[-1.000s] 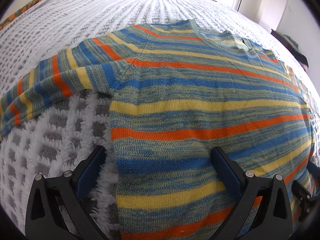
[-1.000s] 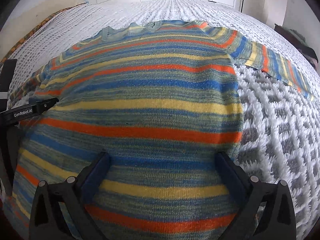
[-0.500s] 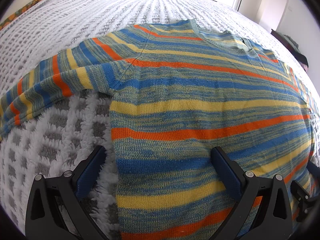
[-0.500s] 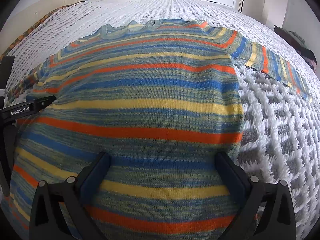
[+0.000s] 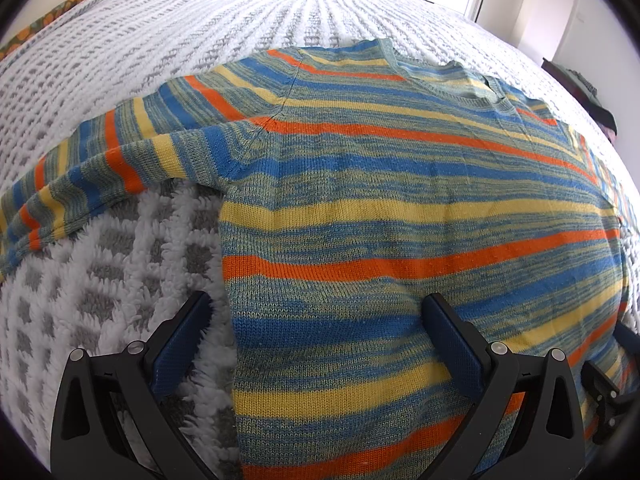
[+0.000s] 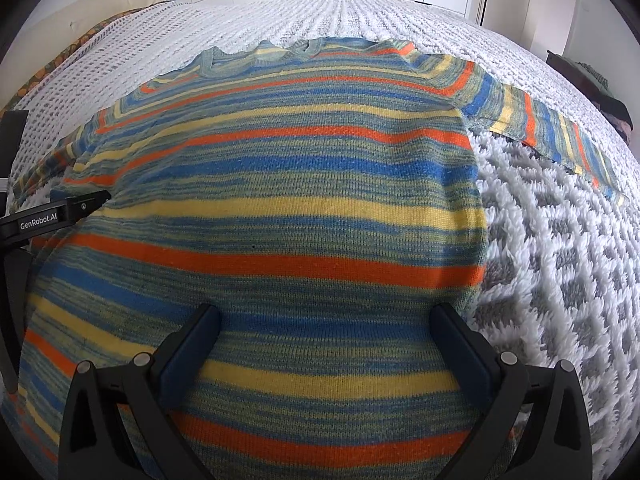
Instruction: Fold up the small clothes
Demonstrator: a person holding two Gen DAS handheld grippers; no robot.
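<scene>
Right now I have both claws low over the hem end of the striped sweater (image 5: 400,208), which lies flat on the white-and-grey bedspread (image 5: 100,288) with its neckline (image 6: 256,56) pointing away from me. So the garment's long axis runs straight ahead, from hem to collar, and its sleeves stretch out sideways. The left gripper (image 5: 316,316) is spread wide and holds nothing — its left finger is over bare bedspread, its right finger over the knit, so it straddles the sweater's left side edge. The right gripper (image 6: 326,326) is likewise spread and empty, with both fingers over the body and the right side edge just beyond its right finger. The left sleeve (image 5: 92,176) is nearer my left claw, and the right sleeve (image 6: 560,136) runs off to the right of my right claw. I judge each side falls to its own gripper — whether for a hem pinch or a sleeve fold, I cannot say.
</scene>
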